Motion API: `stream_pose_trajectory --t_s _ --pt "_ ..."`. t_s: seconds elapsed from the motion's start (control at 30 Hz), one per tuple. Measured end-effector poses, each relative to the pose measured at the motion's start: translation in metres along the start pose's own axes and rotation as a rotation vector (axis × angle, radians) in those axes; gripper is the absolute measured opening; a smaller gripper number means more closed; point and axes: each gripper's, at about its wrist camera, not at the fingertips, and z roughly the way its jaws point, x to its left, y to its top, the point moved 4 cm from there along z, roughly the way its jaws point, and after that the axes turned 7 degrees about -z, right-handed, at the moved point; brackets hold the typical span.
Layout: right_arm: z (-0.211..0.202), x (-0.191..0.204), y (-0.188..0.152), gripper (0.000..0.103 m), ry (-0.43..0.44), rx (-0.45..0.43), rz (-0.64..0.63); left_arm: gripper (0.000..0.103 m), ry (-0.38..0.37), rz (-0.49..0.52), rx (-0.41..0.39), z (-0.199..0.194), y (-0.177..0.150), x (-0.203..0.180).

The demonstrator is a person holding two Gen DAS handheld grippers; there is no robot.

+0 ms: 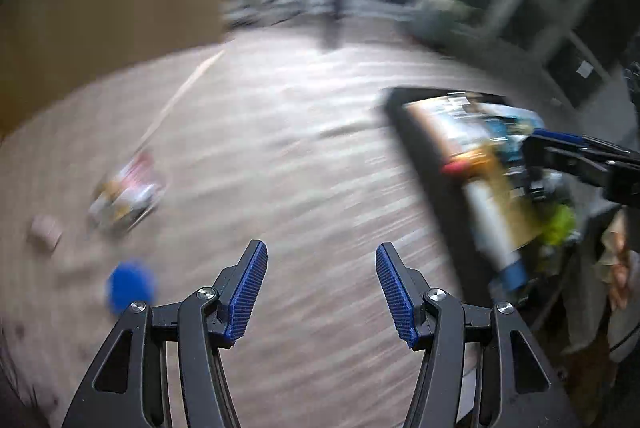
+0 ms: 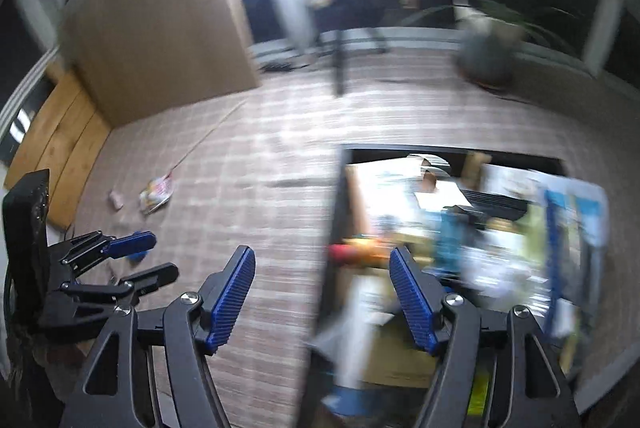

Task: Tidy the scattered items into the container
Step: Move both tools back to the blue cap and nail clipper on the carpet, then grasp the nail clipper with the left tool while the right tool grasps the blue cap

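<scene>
My right hand-held gripper (image 2: 322, 296) hangs spread and empty over the black container (image 2: 340, 211), crammed with blurred packets; left hand-held gripper (image 1: 321, 292) spread too.

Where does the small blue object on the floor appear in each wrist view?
Left wrist: the blue object lies at lower left, beside the left gripper.
Right wrist: blue object at lower left, partly hidden behind the left gripper.
Shared landmark: the crumpled wrapper farther away on the floor.
</scene>
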Motion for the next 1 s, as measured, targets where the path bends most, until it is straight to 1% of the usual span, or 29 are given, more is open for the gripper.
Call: stream_pose_trajectory --t_s 0.1,0.2,0.27,0.33,0.43,0.53,0.63,0.77,0.83,0.9,0.93,1.0 --pt "0.025 0.041 0.008 0.066 0.042 0.020 -0.062 0.061 0.063 -0.142 0.014 -0.009 -0.025 0.067" --pt "0.054 0.090 0.015 0.066 0.105 0.048 -0.128 0.059 0.117 -0.289 0.027 -0.014 -0.052 0.127" --pt "0.066 0.114 0.018 0.066 0.126 0.057 -0.165 0.059 0.150 -0.371 0.030 -0.016 -0.069 0.159" --pt "0.083 0.144 0.022 0.066 0.146 0.070 -0.214 0.059 0.181 -0.435 0.023 -0.017 -0.080 0.181" --pt "0.105 0.181 0.023 0.066 0.189 0.097 -0.273 0.059 0.212 -0.503 0.013 -0.015 -0.091 0.201" --pt "0.126 0.212 0.022 0.066 0.222 0.131 -0.313 0.060 0.209 -0.545 0.017 -0.007 -0.097 0.205" --pt "0.143 0.234 0.022 0.066 0.238 0.155 -0.340 0.060 0.235 -0.543 0.019 0.001 -0.097 0.209" --pt "0.161 0.250 0.023 0.066 0.249 0.183 -0.360 0.060 0.274 -0.519 0.006 0.007 -0.097 0.204" --pt "0.170 0.256 0.022 0.066 0.255 0.200 -0.362 0.056 0.283 -0.509 0.000 0.006 -0.099 0.204" --pt "0.176 0.263 0.022 0.066 0.265 0.208 -0.366 0.045 0.291 -0.496 -0.005 0.004 -0.104 0.205" --pt "0.178 0.266 0.021 0.066 0.267 0.211 -0.372 0.042 0.291 -0.496 -0.006 0.003 -0.106 0.205" --pt "0.185 0.272 0.019 0.066 0.262 0.221 -0.385 0.032 0.288 -0.498 -0.009 -0.004 -0.112 0.211"
